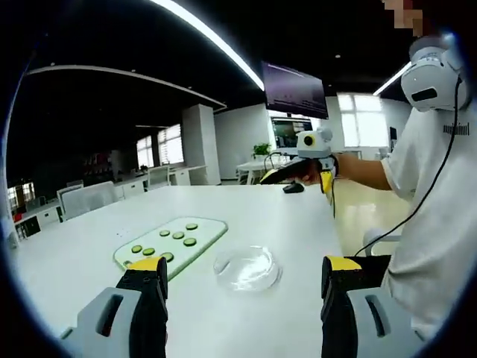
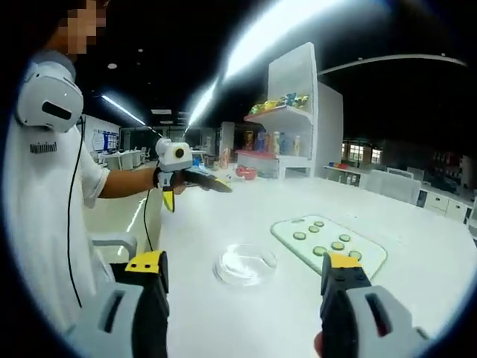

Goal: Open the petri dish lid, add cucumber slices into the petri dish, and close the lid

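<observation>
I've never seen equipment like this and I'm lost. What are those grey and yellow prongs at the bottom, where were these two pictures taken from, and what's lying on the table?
No robot here: a person holds a hand-held gripper in each hand, and each gripper carries a camera looking along its own two prongs. One picture is from the left gripper, the other from the right gripper. Both are open and hold nothing. Each camera also catches the other gripper held out over the white table.

On the table lie a clear petri dish, apparently with its lid on, and beside it a pale cutting board carrying green cucumber slices. Nothing has been touched yet.
</observation>
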